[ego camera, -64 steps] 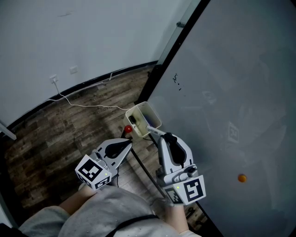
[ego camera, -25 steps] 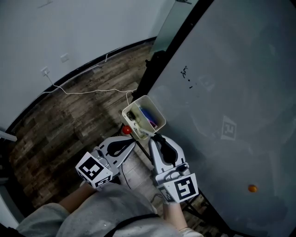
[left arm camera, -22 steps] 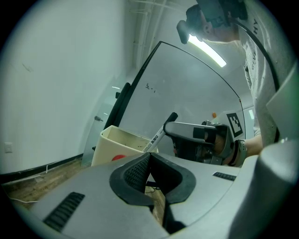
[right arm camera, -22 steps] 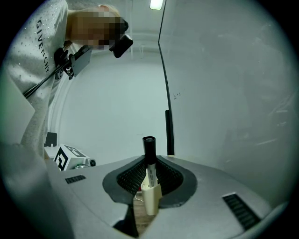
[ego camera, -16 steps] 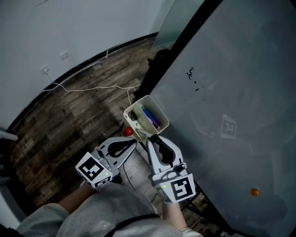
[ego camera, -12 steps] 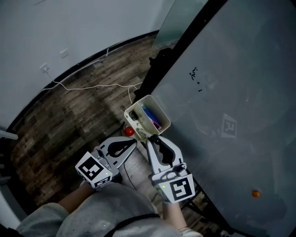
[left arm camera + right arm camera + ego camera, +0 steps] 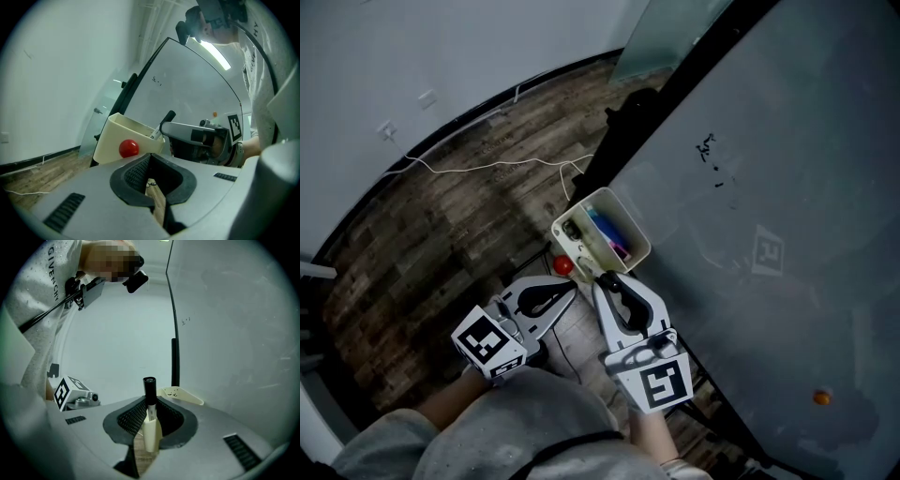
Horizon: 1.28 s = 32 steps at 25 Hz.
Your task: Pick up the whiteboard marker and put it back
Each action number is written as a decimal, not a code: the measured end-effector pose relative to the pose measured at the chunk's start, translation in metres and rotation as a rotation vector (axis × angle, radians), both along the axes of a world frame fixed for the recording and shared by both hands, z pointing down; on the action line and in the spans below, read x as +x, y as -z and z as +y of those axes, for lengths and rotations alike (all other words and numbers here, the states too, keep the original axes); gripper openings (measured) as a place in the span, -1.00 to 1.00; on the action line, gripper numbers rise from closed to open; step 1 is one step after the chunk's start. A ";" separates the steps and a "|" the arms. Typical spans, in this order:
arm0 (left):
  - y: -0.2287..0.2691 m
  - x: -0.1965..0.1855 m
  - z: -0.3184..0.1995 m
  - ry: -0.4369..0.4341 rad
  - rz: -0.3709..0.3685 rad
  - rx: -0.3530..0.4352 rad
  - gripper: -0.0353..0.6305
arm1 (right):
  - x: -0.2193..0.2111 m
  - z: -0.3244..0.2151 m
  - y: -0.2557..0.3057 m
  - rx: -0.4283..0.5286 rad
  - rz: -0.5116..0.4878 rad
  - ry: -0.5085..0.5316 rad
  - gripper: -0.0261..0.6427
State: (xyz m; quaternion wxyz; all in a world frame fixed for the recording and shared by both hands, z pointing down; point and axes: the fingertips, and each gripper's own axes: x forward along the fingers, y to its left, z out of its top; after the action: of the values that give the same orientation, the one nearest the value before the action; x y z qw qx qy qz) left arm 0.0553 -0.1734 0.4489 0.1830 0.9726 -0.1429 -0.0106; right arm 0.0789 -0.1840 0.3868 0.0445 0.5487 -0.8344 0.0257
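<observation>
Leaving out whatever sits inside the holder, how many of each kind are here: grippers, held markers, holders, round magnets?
Grippers: 2, left gripper and right gripper
Whiteboard marker, clamped in the right gripper: 1
Holder: 1
Round magnets: 2, red magnet and orange magnet
Total: 6

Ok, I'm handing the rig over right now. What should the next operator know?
Right tongs: shut on the whiteboard marker, black cap up.
Left tongs: shut, empty, low beside the cream holder.
The holder sits at the whiteboard edge, and the marker's lower end is at its rim.
Done: marker picked up and at the holder.
Left: lower it in, open the right tongs, back away.
</observation>
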 end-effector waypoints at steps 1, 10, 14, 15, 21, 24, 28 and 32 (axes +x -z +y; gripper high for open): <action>-0.002 0.000 0.000 0.001 0.001 -0.006 -0.85 | -0.001 0.000 0.000 0.001 0.002 0.002 -0.70; -0.006 -0.002 0.000 0.005 -0.012 -0.014 -0.85 | -0.003 0.001 -0.002 0.004 0.003 0.017 -0.69; -0.006 -0.003 0.000 0.009 -0.012 -0.015 -0.85 | -0.003 0.003 -0.004 0.000 -0.002 0.019 -0.69; -0.007 -0.003 0.001 0.011 -0.011 -0.016 -0.85 | -0.003 0.004 -0.004 -0.001 -0.003 0.019 -0.69; -0.006 -0.004 0.004 0.012 -0.009 -0.008 -0.85 | -0.005 0.008 -0.006 -0.004 0.001 0.027 -0.69; -0.006 -0.006 0.006 0.020 -0.013 -0.015 -0.85 | -0.004 0.010 -0.008 -0.005 -0.001 0.028 -0.69; -0.005 -0.007 0.009 0.025 -0.008 -0.005 -0.85 | -0.002 0.013 -0.011 -0.006 -0.014 0.026 -0.69; -0.001 -0.009 0.016 0.034 -0.010 -0.010 -0.85 | -0.002 0.021 -0.013 -0.009 -0.009 0.023 -0.69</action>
State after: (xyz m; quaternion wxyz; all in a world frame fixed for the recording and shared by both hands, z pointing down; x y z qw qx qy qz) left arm 0.0467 -0.1572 0.4497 0.1870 0.9692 -0.1602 -0.0083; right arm 0.0774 -0.1635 0.3997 0.0434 0.5389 -0.8406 0.0314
